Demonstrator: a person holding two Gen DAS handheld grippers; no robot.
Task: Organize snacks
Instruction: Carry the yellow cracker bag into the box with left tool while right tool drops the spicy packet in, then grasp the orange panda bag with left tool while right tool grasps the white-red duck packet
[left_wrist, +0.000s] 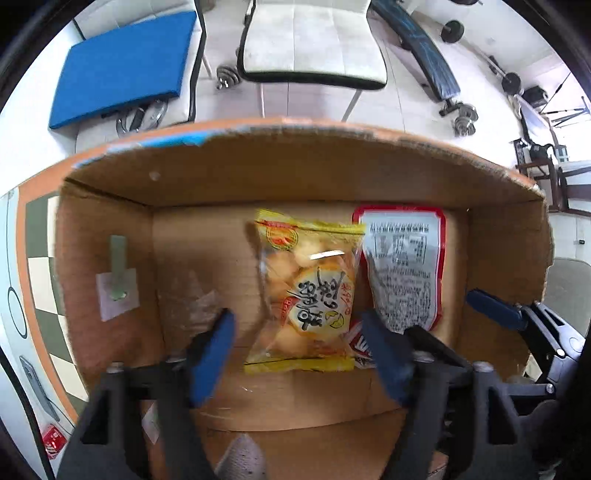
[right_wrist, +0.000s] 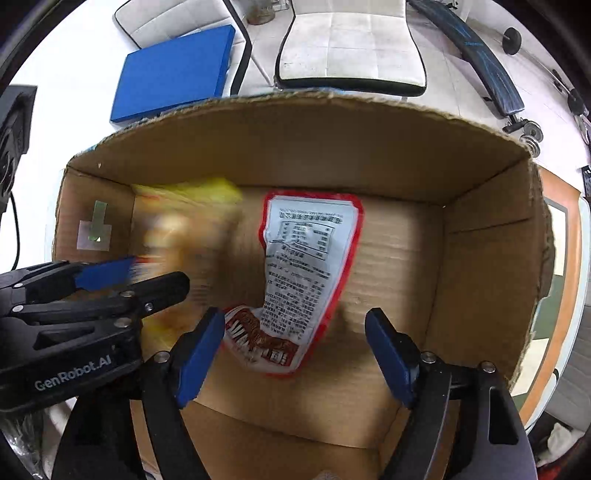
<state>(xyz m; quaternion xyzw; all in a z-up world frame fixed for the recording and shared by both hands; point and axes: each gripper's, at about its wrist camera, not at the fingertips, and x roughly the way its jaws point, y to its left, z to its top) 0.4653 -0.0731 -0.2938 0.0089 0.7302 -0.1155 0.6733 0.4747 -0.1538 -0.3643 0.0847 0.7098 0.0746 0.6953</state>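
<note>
A yellow snack bag (left_wrist: 308, 291) lies on the floor of a cardboard box (left_wrist: 295, 170), between and beyond my left gripper's (left_wrist: 299, 354) open blue fingers, free of them. It shows as a yellow blur in the right wrist view (right_wrist: 184, 229). A red and white snack packet (left_wrist: 404, 266) lies back-side up to its right; it also shows in the right wrist view (right_wrist: 303, 273). My right gripper (right_wrist: 295, 354) is open and empty above the packet's near end. The left gripper (right_wrist: 107, 277) shows at that view's left, the right gripper (left_wrist: 491, 306) at the left view's right.
The box (right_wrist: 480, 258) has tall walls on all sides and a taped label on its left wall (left_wrist: 116, 284). Beyond it stand a white chair (left_wrist: 314, 40), a blue pad (left_wrist: 125, 66), a weight bench (left_wrist: 424, 48) and dumbbells (left_wrist: 465, 118).
</note>
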